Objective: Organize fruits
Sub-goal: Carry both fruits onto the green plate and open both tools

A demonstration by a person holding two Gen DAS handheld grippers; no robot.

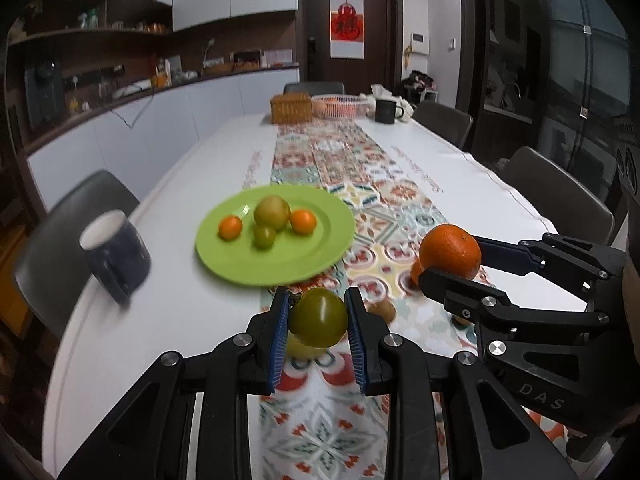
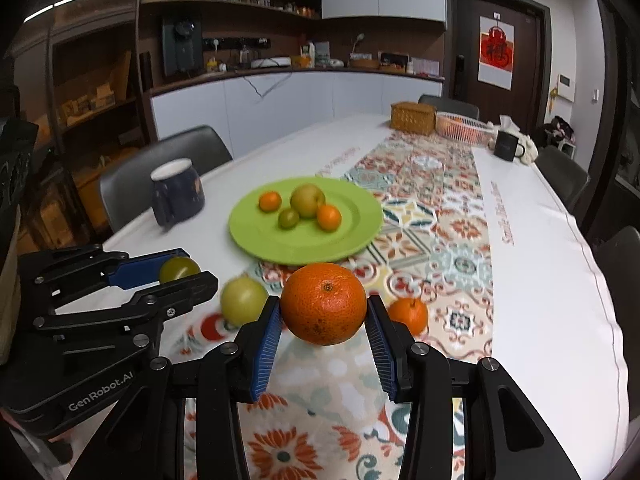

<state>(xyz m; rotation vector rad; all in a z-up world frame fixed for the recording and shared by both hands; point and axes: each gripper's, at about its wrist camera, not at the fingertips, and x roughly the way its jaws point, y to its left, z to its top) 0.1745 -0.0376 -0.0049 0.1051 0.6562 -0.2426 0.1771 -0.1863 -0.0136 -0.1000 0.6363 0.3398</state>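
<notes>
My left gripper (image 1: 317,300) is shut on a round green fruit (image 1: 318,318), held a little above the patterned runner. To its right, my right gripper (image 1: 452,265) is shut on a large orange (image 1: 450,250). The right wrist view shows that orange (image 2: 323,303) between the blue pads of the right gripper (image 2: 323,309), and the left gripper (image 2: 192,266) with the green fruit (image 2: 179,269) off to the left. A lime-green plate (image 1: 320,248) (image 2: 352,224) beyond both carries two small oranges, a yellow-green fruit and a small green one.
On the runner under the grippers lie a pale green apple (image 2: 244,299), a small orange (image 2: 408,314) and a brown kiwi (image 1: 382,309). A dark blue mug (image 1: 116,254) stands left of the plate. A wicker box (image 1: 291,108), a basket and a dark mug stand at the far end.
</notes>
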